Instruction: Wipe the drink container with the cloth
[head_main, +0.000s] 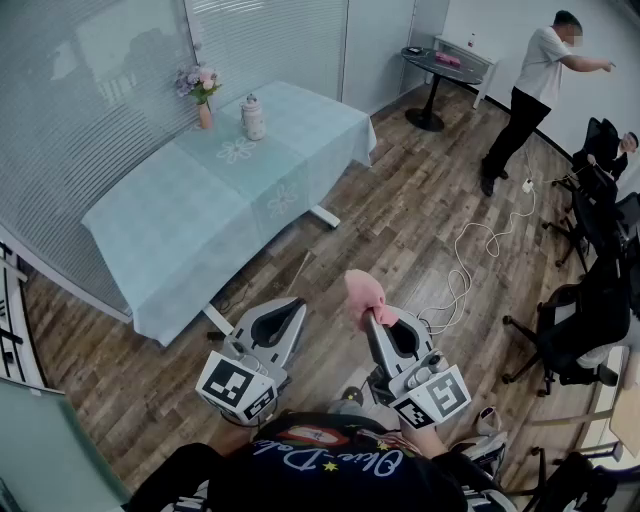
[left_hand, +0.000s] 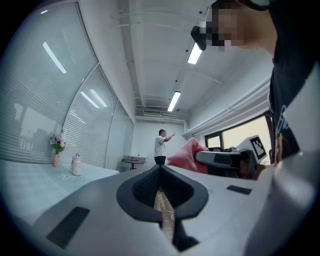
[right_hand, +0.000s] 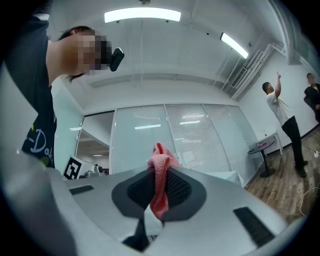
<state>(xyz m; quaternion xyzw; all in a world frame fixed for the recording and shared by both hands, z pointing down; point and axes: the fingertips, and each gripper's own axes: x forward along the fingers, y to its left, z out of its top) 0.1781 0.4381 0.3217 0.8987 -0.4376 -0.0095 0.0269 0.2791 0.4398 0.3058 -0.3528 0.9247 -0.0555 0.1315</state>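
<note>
Two tongs are hovering low in front of the person, both well apart from the bench (head_main: 180, 220). The right tongs (right_hand: 159, 175) are pinching a pink cloth (right_hand: 159, 155), its bunched end poking out above the tips. The left tongs (left_hand: 160, 168) are pressing tip to tip with nothing between them. The drink container (head_main: 253, 117), a pale lidded flask, is standing upright at the bench's far end, at about eleven o'clock from the person, with a vase of flowers (head_main: 203, 97) near it at its nine o'clock.

Judging from this, the approach is coming first. Doing it well is likely meaning stepping close, opening the left tongs to steady the flask's body, and wiping with the bunched end while steering clear of the vase
</note>
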